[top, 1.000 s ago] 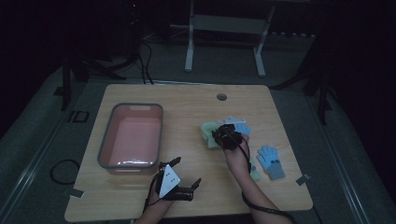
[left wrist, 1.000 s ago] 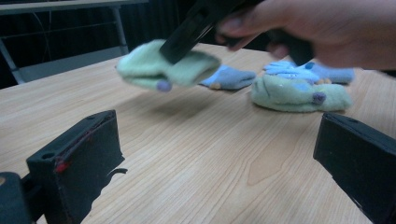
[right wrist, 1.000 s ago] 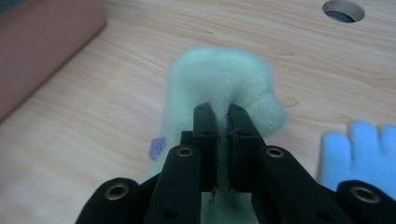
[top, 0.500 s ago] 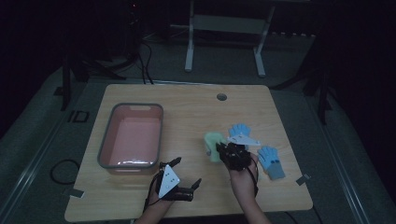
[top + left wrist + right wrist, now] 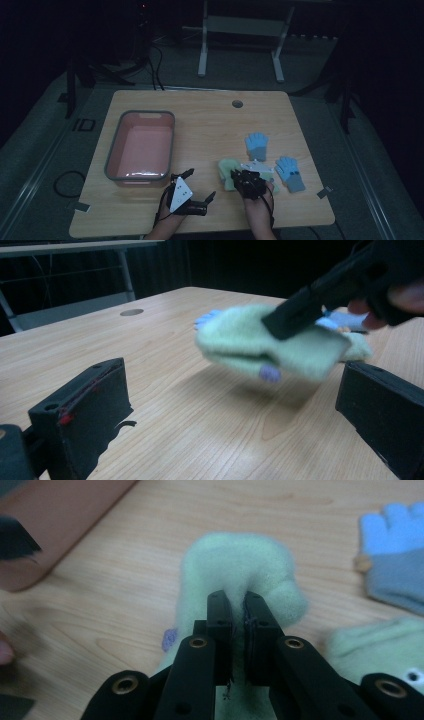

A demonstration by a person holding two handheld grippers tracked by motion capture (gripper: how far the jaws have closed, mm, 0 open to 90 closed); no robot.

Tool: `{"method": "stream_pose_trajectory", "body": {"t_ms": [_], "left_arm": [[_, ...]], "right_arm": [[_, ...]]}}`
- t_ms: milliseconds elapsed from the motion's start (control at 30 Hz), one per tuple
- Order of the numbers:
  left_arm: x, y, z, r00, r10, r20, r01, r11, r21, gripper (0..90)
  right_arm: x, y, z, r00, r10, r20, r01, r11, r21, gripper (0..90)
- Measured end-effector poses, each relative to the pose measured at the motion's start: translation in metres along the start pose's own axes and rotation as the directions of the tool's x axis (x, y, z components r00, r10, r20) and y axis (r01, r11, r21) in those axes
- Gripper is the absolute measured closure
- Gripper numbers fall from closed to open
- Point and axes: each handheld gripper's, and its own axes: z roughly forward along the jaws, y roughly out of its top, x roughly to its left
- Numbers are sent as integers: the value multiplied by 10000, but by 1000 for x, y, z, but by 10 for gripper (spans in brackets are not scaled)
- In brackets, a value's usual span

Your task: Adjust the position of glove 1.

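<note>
Light wooden table w/ a pink rectangular plastic tub at its left; two blue knitted gloves lie right of centre. Right gripper is clamped tight on a pale green fleecy glove, lifted just off the tabletop near the front edge, betw. tub & blue gloves. Left gripper sits near the front edge, jaws wide apart, nothing betw. them.
</note>
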Motion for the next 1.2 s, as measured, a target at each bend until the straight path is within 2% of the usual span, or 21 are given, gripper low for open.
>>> {"method": "stream_pose_trajectory", "body": {"t_ms": [133, 267, 400, 567, 733, 900, 967, 1133, 1200], "left_arm": [[0, 0, 0, 10000, -16, 12, 16, 10000, 6, 11], [0, 0, 0, 10000, -2, 26, 2, 10000, -3, 11], [0, 0, 0, 10000, 28, 26, -28, 10000, -4, 11], [0, 0, 0, 10000, 29, 36, -29, 10000, -11, 11], [0, 0, 0, 10000, -5, 48, 5, 10000, -1, 11], [0, 0, 0, 10000, -1, 45, 1, 10000, -3, 11], [0, 0, 0, 10000, -1, 45, 1, 10000, -2, 11], [0, 0, 0, 10000, -5, 49, 5, 10000, 1, 11], [0, 0, 0, 10000, -4, 42, 4, 10000, 5, 11]], "right_arm": [[0, -5, 11, 10000, 92, 26, -92, 9998, 158, 839], [-4, -10, 22, 9993, 331, 185, -338, 9987, 376, 838], [-6, -14, 31, 9986, 352, 400, -369, 9984, 433, 836], [-9, -14, 39, 9983, 49, 589, -76, 9989, 461, 816], [-8, -14, 38, 9986, -26, 527, 2, 9989, 468, 733], [-10, -10, 34, 9989, -358, 311, 337, 9972, 664, 669], [-12, -9, 32, 9977, -541, 413, 514, 9967, 627, 639], [-16, 1, 23, 9977, -677, 56, 672, 9962, 551, 563], [-19, 7, 17, 9970, -758, -156, 764, 9960, 454, 579]]}}
